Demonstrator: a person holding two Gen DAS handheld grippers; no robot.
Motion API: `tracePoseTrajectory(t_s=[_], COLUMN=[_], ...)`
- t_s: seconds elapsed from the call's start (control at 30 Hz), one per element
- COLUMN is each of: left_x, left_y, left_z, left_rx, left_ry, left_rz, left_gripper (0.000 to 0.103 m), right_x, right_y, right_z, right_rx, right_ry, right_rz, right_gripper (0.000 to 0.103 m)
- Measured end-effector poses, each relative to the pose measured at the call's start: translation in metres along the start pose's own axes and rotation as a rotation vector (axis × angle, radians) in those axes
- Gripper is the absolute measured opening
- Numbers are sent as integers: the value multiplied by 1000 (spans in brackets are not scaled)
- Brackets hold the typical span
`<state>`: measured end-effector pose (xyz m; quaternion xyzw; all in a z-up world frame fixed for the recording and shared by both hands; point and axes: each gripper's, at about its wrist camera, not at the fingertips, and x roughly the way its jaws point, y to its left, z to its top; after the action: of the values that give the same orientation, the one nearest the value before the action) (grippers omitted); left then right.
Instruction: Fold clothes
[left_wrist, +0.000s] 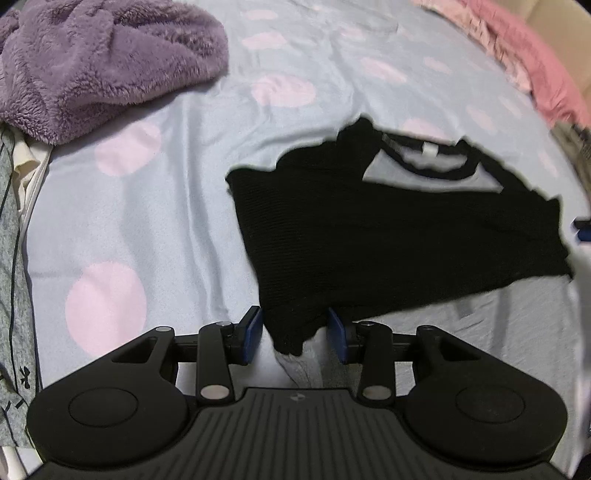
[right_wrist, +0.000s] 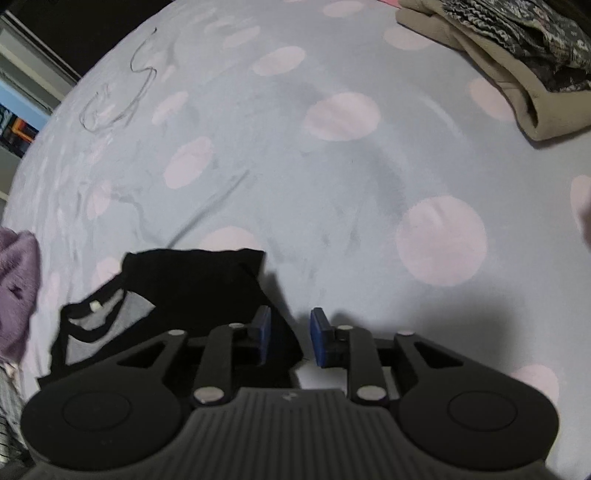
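Observation:
A black knit top (left_wrist: 388, 236) lies spread on the blue bedsheet with pink dots (left_wrist: 166, 206), neckline and white label at the far side. My left gripper (left_wrist: 295, 332) is open, its blue pads either side of the top's near bottom corner, which hangs between them. In the right wrist view the same black top (right_wrist: 192, 288) lies at lower left. My right gripper (right_wrist: 290, 338) is open, with the top's edge between the pads beside the left pad (right_wrist: 263, 332).
A purple fleece garment (left_wrist: 103, 62) is heaped at far left. Pink cloth (left_wrist: 524, 51) lies at far right, grey patterned fabric (left_wrist: 11, 258) along the left edge. A beige and patterned clothes pile (right_wrist: 517, 66) sits far right. A thin cord (right_wrist: 122, 92) lies on the sheet (right_wrist: 332, 177).

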<state>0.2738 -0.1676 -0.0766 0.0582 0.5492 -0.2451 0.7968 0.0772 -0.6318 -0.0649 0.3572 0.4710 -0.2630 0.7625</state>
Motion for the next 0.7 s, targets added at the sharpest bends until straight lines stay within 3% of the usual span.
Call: tracePoseTrajectory(t_s=[0.1, 0.23, 0.3, 0.4, 0.47, 0.5, 0.53, 0.57, 0.7], left_x=[-11, -10, 1, 22, 33, 33, 32, 30, 27], left_y=[13, 29, 34, 40, 44, 43, 42, 41, 39], left_z=[12, 31, 36, 36, 33, 32, 32, 33, 36], left_rx=[-48, -176, -209, -251, -272, -258, -240, -239, -241], left_ry=[-48, -129, -138, -143, -148, -162, -177, -188, -214], left_rz=[-28, -26, -52, -54, -64, -71, -78, -77, -50], left_gripper=[37, 45, 45, 44, 36, 22, 11, 10, 8], right_x=[-4, -4, -2, 6, 14, 17, 20, 23, 24], right_y=[4, 11, 14, 15, 16, 17, 18, 20, 18], right_z=[0, -1, -1, 0, 1, 2, 2, 2, 4], right_rx=[-20, -67, -89, -85, -80, -80, -85, -92, -86], right_ry=[-15, -65, -99, -123, -121, -121, -123, -121, -194], right_rz=[5, 57, 59, 73, 90, 95, 97, 97, 44], right_gripper=[27, 31, 39, 41, 40, 35, 23, 5, 4])
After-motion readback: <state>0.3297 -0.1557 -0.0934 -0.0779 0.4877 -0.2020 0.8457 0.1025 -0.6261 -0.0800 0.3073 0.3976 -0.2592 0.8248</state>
